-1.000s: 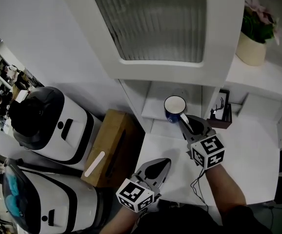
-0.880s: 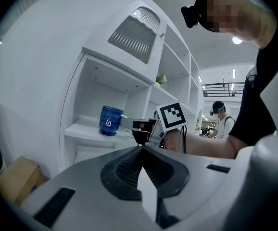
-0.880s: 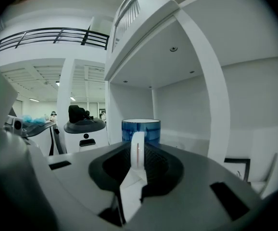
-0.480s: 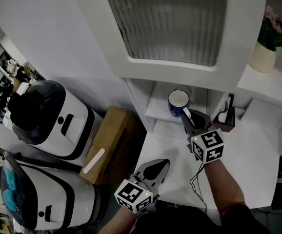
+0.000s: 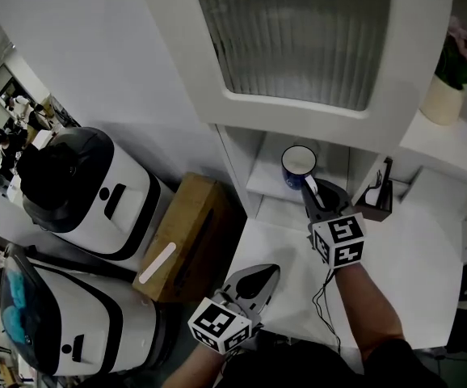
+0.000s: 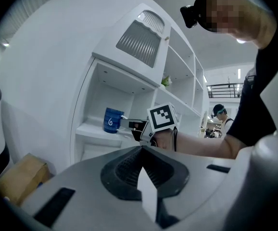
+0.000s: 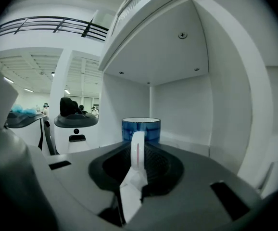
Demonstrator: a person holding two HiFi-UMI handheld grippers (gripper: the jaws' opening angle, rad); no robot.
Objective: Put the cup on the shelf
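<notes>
The blue cup (image 5: 299, 166) with a white rim and inside is in the low open compartment of the white shelf unit (image 5: 264, 183), upright. My right gripper (image 5: 310, 188) is shut on its white handle (image 7: 137, 150), which stands on edge between the jaws, with the cup (image 7: 141, 127) just beyond the tips. In the left gripper view the cup (image 6: 112, 121) is at the level of the shelf board (image 6: 92, 130); whether it rests there is unclear. My left gripper (image 5: 267, 272) hangs low over the table's near left corner, shut and holding nothing.
A brown cardboard box (image 5: 187, 241) sits left of the white table (image 5: 407, 269). Two white-and-black machines (image 5: 88, 192) (image 5: 64, 326) stand further left. A dark holder (image 5: 376, 196) fills the neighbouring compartment. A flower pot (image 5: 446, 95) stands on a higher ledge. A thin cable (image 5: 325, 297) lies on the table.
My right gripper has carried the cup a little further forward into the shelf compartment. The left gripper has stayed where it was.
</notes>
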